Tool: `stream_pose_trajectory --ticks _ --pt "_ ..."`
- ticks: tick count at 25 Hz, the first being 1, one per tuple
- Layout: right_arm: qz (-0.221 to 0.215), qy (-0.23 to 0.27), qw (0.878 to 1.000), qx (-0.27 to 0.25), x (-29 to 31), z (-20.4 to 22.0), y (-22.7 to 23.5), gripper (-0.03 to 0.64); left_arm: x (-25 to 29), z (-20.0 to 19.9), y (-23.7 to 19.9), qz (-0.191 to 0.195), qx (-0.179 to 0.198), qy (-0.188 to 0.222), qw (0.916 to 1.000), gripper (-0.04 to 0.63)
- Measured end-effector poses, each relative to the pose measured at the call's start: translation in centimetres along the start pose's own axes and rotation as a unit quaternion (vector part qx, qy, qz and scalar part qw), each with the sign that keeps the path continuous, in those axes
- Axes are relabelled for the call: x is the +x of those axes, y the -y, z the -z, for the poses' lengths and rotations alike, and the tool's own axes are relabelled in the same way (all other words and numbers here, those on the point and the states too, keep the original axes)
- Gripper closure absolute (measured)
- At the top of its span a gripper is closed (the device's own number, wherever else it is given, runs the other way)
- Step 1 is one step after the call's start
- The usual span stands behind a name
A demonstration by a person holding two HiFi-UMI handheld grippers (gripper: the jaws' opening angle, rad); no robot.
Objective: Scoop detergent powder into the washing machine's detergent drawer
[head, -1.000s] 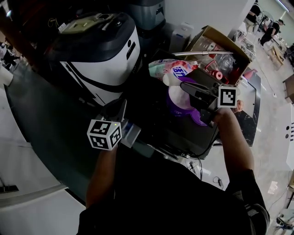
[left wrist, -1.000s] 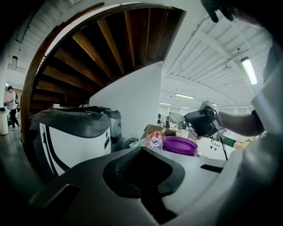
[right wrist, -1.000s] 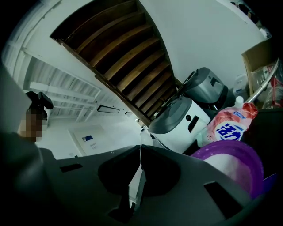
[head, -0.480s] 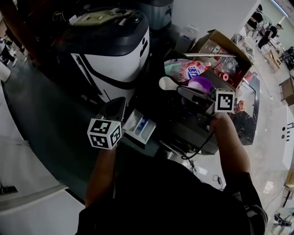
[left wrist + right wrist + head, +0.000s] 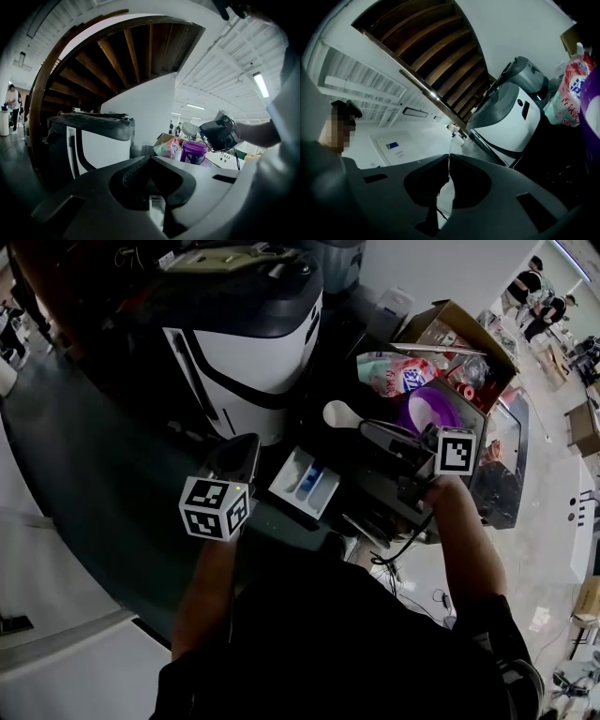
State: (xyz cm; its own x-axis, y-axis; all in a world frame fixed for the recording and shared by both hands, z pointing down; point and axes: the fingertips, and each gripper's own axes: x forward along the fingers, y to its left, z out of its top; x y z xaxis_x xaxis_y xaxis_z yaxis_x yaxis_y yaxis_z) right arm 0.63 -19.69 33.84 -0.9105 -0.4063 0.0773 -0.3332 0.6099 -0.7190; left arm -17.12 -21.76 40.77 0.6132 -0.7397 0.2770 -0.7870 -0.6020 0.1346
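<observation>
The drawer (image 5: 302, 482) stands pulled out, so the opening step looks done. I cannot tell whether any powder lies in its white and blue compartments. The right gripper (image 5: 377, 432) is clamped on the handle of a white scoop (image 5: 339, 413), whose bowl juts out ahead of its jaws in the air. Whether the bowl is loaded is not clear. The purple tub (image 5: 441, 407) sits just behind and to the right of that gripper. The drawer lies below and to the left of the scoop, near but not under it, so carrying across and tipping seem still to come. The left gripper (image 5: 246, 451) has its jaws together on nothing, just left of the drawer.
</observation>
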Motion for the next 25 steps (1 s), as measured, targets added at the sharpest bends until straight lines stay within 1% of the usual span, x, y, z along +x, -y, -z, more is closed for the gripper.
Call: stream_pose_trajectory --ticks 7,13,17,25 --pt "0.02 0.005 1.0 0.008 2.3 3.5 -1.2 0.595 -3.3 1.0 -2.2 0.007 0.0 -0.001 1.0 0.588" --pt "0.042 0.009 0.999 0.017 3.4 6.5 -1.4 0.595 -3.8 2.1 -2.3 0.027 -0.009 -0.002 0.9996 0.588" --pt "0.06 0.0 0.998 0.017 3.4 8.1 -0.4 0.595 -3.1 2.9 -1.4 0.04 -0.013 -0.01 0.9991 0.588" --pt "0.086 -0.021 0.996 0.023 4.1 10.7 2.8 0.595 -1.4 3.7 -1.4 0.041 -0.021 -0.02 0.9988 0.588"
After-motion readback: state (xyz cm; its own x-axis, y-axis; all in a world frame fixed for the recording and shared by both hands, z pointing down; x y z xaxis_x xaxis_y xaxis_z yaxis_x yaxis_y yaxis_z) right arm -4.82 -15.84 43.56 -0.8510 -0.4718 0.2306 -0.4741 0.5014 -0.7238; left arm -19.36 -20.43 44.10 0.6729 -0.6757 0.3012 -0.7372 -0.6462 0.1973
